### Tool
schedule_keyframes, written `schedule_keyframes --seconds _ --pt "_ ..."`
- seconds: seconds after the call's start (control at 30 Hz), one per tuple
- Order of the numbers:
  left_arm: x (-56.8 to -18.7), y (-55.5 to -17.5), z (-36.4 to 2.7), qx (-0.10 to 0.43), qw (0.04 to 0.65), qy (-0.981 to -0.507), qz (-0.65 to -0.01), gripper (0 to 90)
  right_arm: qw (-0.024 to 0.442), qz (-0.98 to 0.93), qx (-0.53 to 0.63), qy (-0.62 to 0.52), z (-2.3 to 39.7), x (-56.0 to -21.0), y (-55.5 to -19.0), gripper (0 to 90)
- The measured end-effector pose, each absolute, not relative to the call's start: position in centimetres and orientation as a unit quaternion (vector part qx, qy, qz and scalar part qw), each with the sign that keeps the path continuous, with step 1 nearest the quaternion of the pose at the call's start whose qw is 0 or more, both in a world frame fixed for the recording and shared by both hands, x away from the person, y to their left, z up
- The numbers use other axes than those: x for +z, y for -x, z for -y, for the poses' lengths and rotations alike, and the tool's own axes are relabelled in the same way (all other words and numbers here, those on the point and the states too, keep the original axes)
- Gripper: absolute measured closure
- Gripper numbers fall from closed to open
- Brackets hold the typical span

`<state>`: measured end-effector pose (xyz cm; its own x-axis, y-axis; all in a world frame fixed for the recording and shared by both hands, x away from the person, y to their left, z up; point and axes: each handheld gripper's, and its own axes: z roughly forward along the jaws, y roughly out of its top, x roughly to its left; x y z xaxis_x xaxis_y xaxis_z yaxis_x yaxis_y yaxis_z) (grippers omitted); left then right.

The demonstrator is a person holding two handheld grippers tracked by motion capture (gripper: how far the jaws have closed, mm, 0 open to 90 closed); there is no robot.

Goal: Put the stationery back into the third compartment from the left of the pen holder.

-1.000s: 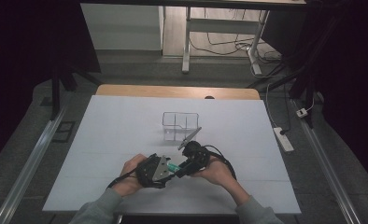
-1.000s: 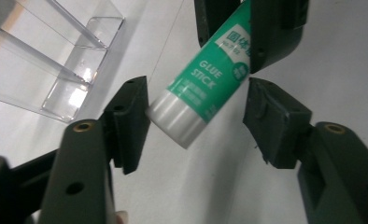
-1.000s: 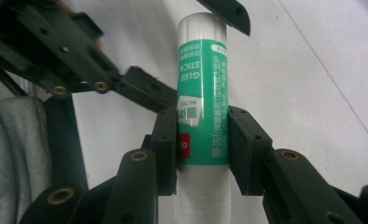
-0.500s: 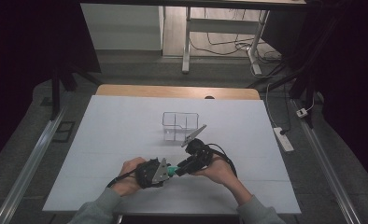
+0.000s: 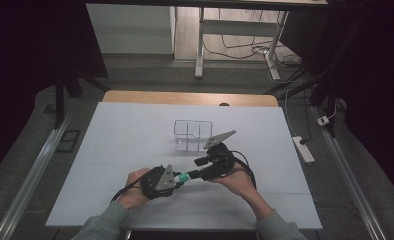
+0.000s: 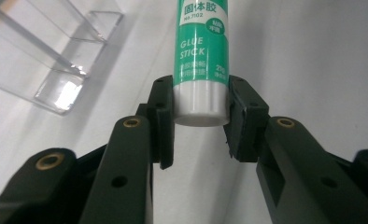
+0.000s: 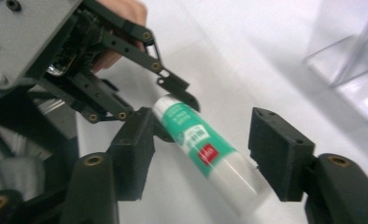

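High view: white table (image 5: 135,135), dark room.

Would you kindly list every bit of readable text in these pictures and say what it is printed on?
"GLUE STICK": white capitals on the green glue stick, left gripper view.
"固体胶": white characters above it on the same label.
Small line under those characters, seemingly "No.7102": not sure.
Small oval mark and fine print lower on the label: too small to read.
Red patch on the label, right gripper view: blurred.
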<state>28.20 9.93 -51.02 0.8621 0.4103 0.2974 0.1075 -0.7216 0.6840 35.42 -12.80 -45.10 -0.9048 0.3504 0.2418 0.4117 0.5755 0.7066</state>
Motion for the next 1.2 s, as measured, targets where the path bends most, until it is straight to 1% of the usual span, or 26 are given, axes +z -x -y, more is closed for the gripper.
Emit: schedule_keyframes --seconds 0.47,0.63,0.8,1.0,1.1,1.2 --pt "-50.4 -28.6 -11.8 0.231 0.389 -0.871 -0.191 66.0 -0.024 0.842 -0.484 0.238 15.7 -44.4 -35.1 28.5" --pt "-50.3 -28.7 -12.1 0.231 0.4 -0.864 -0.2 66.0 -0.023 0.838 -0.483 0.253 16.5 -45.1 -35.1 26.1" --pt "-50.2 -28.6 -12.2 0.234 0.408 -0.859 -0.202 66.0 -0.005 0.836 -0.48 0.267 16.3 -46.5 -35.3 25.1" --pt "-50.1 -28.4 -12.2 0.235 0.419 -0.854 -0.201 66.0 0.008 0.829 -0.486 0.278 15.8 -47.8 -35.5 25.2" --pt "-50.1 -28.3 -11.9 0.233 0.423 -0.853 -0.197 66.0 0.005 0.828 -0.489 0.274 15.4 -48.0 -35.3 25.7" --pt "-50.1 -28.2 -11.7 0.229 0.426 -0.853 -0.195 66.0 0.014 0.818 -0.505 0.275 15.3 -48.0 -35.3 27.4"
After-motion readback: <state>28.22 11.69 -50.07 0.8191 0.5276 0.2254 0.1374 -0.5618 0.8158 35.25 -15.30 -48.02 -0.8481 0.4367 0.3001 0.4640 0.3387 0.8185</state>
